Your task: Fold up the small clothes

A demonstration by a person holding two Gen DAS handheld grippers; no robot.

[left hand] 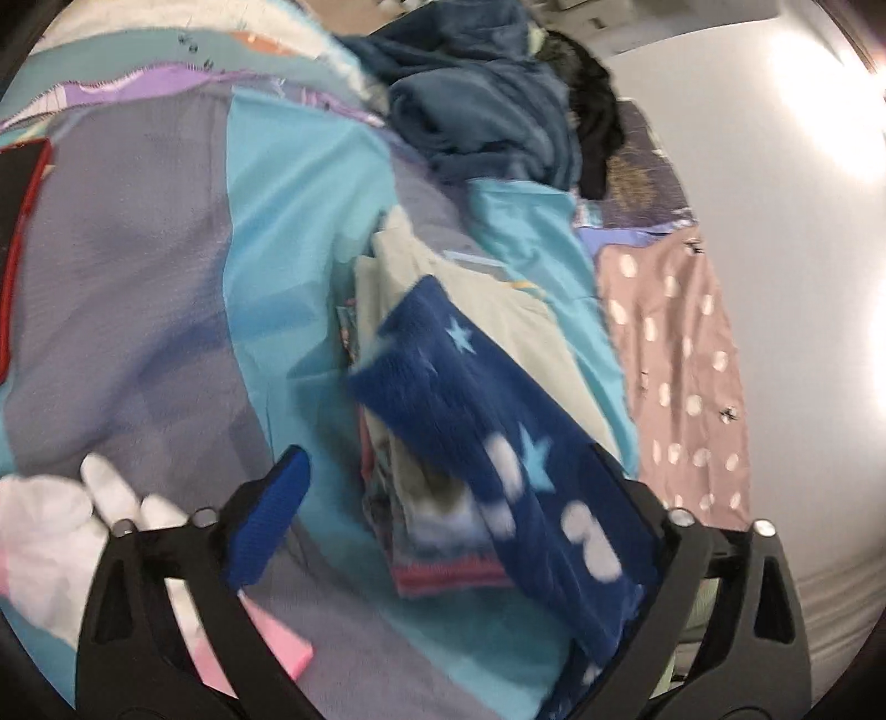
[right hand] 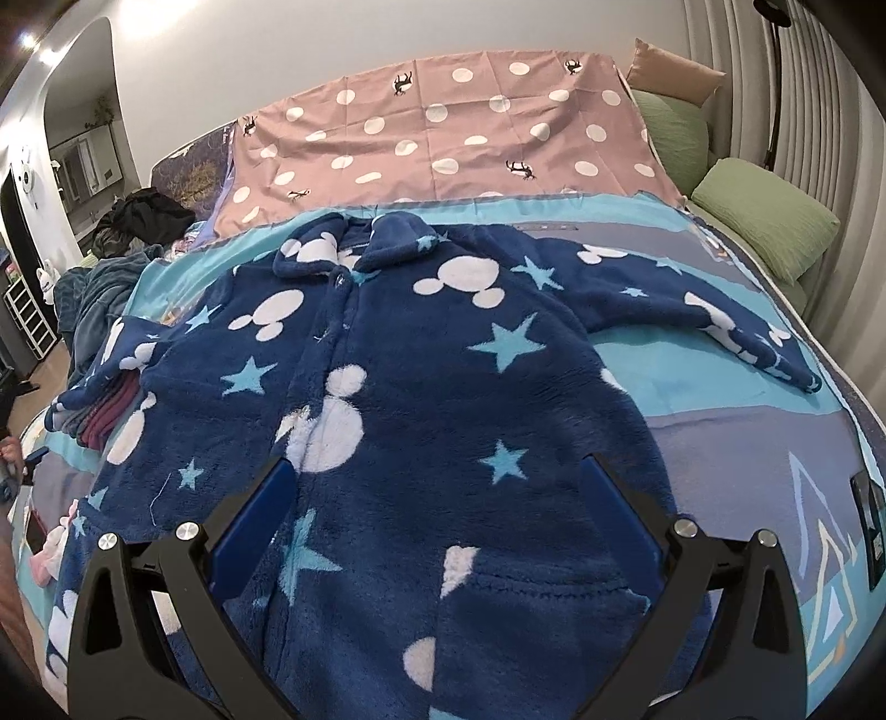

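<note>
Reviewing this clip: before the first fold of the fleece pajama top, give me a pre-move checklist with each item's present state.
1. Pajama top spread front-up on the bed cover: ok.
2. Right sleeve laid out flat: ok.
3. Left sleeve flat: not ok, it drapes over the folded stack.
4. Right gripper open over the hem: ok.
5. Left gripper open: ok; actual grip on the sleeve: cannot tell.
6. Front buttoned fully: cannot tell.

Bed (right hand: 775, 454) w/ 2 green pillows (right hand: 764, 219), white wall (right hand: 332, 39), arched doorway (right hand: 77, 111).
</note>
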